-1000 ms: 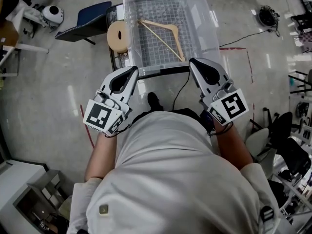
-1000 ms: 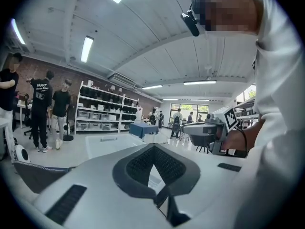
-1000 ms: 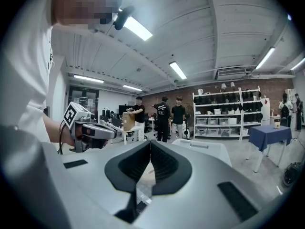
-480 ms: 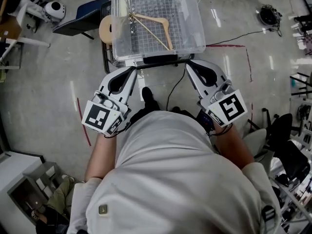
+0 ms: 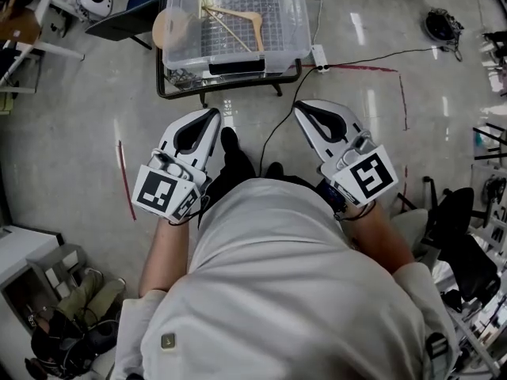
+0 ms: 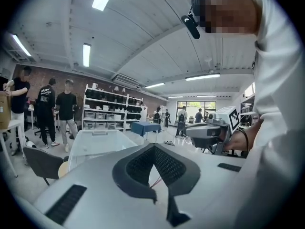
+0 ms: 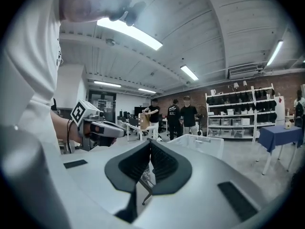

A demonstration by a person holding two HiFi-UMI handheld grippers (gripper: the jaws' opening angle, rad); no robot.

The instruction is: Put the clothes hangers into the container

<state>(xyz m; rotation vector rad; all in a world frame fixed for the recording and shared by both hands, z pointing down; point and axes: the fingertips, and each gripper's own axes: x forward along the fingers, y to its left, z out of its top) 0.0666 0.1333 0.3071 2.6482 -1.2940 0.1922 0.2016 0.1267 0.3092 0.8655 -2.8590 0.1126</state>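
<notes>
Left tool [image 5: 212, 117] and right tool [image 5: 300, 108] are hovering closed, empty, short of the container [image 5: 298, 32], probably because a hanger [image 5: 238, 16] is lying inside it.

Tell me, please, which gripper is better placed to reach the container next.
Left, marginally: the left gripper sits nearer the container, which lies left of centre. The right gripper is equally shut and empty.

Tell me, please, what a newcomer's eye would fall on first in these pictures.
Two white grippers dominate the head view's centre: the left gripper and the right gripper, both shut and empty. Beyond them, at the top, a clear container holds a wooden hanger.
</notes>
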